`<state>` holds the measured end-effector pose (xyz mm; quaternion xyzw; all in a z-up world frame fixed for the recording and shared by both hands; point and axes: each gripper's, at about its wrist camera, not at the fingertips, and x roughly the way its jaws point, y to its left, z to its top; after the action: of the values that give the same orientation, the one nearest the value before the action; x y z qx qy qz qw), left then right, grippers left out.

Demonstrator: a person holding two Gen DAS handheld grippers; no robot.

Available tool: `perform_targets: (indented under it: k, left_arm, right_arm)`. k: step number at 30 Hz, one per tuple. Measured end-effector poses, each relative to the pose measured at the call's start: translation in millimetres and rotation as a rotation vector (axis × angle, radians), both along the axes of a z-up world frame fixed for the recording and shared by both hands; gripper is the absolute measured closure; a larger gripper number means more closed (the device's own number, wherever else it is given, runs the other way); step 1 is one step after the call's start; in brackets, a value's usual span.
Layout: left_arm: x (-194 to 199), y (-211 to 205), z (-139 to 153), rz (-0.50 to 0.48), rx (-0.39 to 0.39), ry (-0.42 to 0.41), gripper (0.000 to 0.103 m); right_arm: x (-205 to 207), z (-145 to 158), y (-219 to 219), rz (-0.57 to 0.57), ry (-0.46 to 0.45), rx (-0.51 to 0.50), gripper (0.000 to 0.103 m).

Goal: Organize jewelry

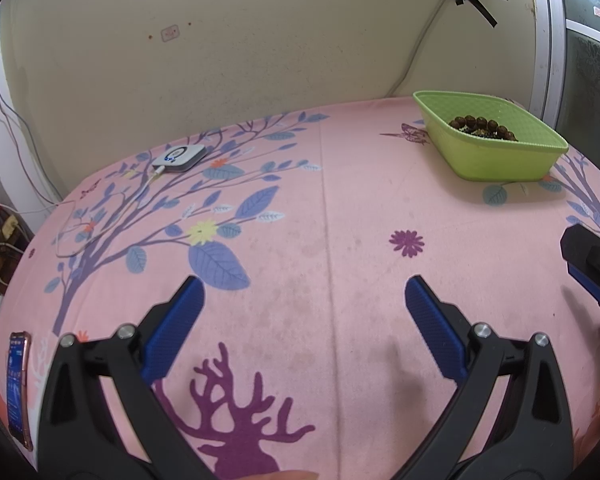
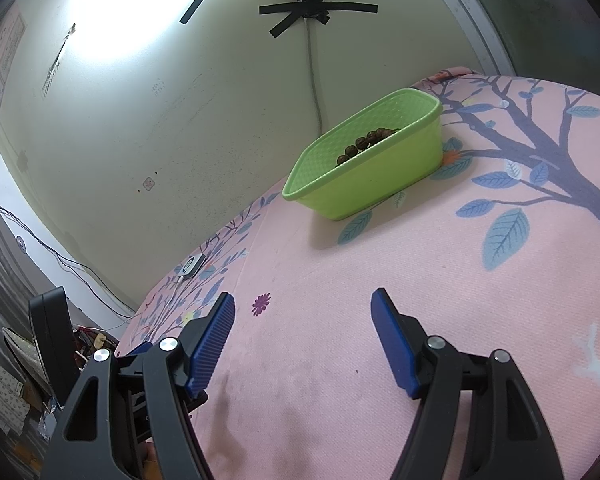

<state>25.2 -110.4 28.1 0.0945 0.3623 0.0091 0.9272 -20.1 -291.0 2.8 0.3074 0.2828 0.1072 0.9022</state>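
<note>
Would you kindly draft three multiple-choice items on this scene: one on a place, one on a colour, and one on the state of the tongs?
1. Where does the brown bead bracelet lie?
A. on the cloth beside the phone
B. inside the basket
C. between the left tongs

2. What colour is the basket?
A. green
B. white
C. blue

3. How do the right tongs stand?
A. shut on the bracelet
B. shut on nothing
C. open, holding nothing

Answers:
1 B, the beads show above the basket's near wall in both views.
2 A, its walls are lime green.
3 C, only bare pink bedsheet shows between the blue pads.
</note>
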Motion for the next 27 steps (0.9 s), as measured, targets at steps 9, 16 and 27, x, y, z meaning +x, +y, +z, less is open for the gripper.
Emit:
perform_targets:
  k: [9,16,27]
  left_arm:
    - [0.2,0.2,0.0,-0.001,0.0,0.0,0.006]
    - [0.1,0.3,-0.3,-0.001,0.001,0.0,0.006]
    - [-0.2,1.5,-1.1,-0.004,0.003,0.0,0.006]
  right_arm:
    - [1.0,-0.2,1.0,0.001,0.001,0.001,0.057]
    - [1.2,-0.7,1.3,0.002,0.0,0.004,0.056]
    - [1.7,-1.2,2.9,0.003,-0.003,0.005,0.053]
